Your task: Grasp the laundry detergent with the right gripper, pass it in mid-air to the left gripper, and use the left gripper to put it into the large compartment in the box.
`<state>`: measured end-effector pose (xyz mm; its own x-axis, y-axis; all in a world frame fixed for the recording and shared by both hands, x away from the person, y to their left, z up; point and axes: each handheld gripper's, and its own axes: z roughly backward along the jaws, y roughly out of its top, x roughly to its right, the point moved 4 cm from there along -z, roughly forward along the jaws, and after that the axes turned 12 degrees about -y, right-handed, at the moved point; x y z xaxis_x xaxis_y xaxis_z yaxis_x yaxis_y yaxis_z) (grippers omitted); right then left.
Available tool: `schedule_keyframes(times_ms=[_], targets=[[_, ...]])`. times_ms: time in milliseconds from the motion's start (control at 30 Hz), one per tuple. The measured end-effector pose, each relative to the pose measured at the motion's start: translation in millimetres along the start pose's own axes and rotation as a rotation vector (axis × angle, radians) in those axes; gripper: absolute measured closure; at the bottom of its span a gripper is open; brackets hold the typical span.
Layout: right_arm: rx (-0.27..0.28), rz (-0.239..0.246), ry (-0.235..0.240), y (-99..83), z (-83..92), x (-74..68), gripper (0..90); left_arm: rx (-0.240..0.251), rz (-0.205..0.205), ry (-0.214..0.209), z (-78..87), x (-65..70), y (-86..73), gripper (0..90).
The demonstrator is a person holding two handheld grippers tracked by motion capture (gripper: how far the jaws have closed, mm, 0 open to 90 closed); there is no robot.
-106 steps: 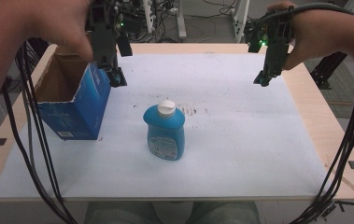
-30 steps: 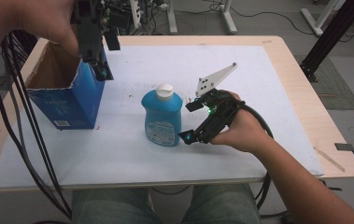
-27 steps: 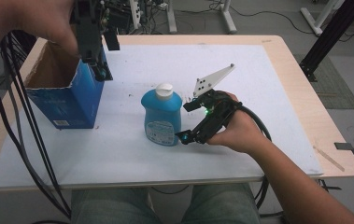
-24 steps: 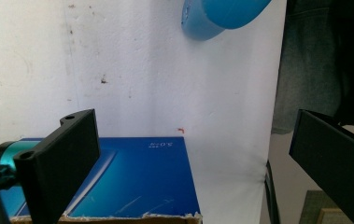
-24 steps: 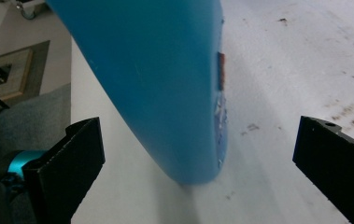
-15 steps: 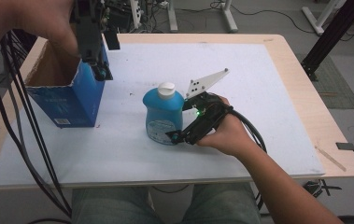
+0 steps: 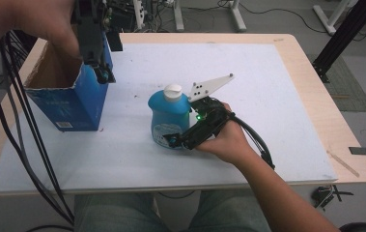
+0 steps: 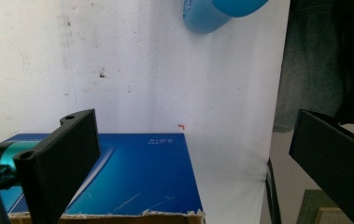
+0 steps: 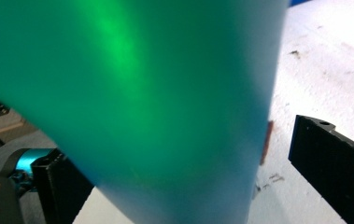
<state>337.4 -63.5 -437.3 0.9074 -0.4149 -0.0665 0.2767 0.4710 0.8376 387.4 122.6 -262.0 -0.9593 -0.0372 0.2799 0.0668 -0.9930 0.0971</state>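
Blue bottle (image 7: 169,121) with white cap (image 7: 173,91), blue carton (image 7: 72,99), white mat (image 7: 267,87), black hand-held gripper (image 7: 178,141)

left gripper (image 7: 104,73): black body with a teal part at its tip; bundled black cables trail from it.
left jaws: flat matt black blocks, a small round hole in the top corner of one; a teal cylinder sits behind it.
right gripper (image 7: 178,140): black housing, a green light glowing on top.
plate (image 7: 211,86): pale grey, three-cornered, several small dark holes, above the housing.
right cable (image 7: 253,140): black, looped behind the housing.
arms: bare, no sleeves.
legs: grey-green trousers.
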Motion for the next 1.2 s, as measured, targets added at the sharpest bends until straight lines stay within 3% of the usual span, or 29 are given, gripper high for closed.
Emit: schedule_keyframes(times_ms=[67, 133, 200, 467, 1200], targets=[[0.015, 0.0, -0.008, 0.0, -0.4, -0.7, 6.4, -0.005, 0.0, 0.001, -0.3, -0.8, -0.3, 1.7], [0.035, 0.003, -0.009, -0.1, -0.2, -1.4, 13.7, -0.006, 0.0, 0.001, -0.6, -1.1, -0.2, 1.8], [0.065, 0.006, -0.017, 0.4, 0.3, -2.0, 14.3, -0.006, 0.001, -0.002, -1.0, -0.9, 0.0, 1.7], [0.098, 0.017, -0.028, -0.1, 2.0, -3.3, 20.4, -0.009, 0.005, -0.001, -1.2, -1.4, 0.0, 1.7], [0.126, 0.055, -0.032, 0.3, 2.8, -6.6, 31.3, -0.016, 0.006, -0.008, -4.8, -2.5, 3.2, 1.7]])
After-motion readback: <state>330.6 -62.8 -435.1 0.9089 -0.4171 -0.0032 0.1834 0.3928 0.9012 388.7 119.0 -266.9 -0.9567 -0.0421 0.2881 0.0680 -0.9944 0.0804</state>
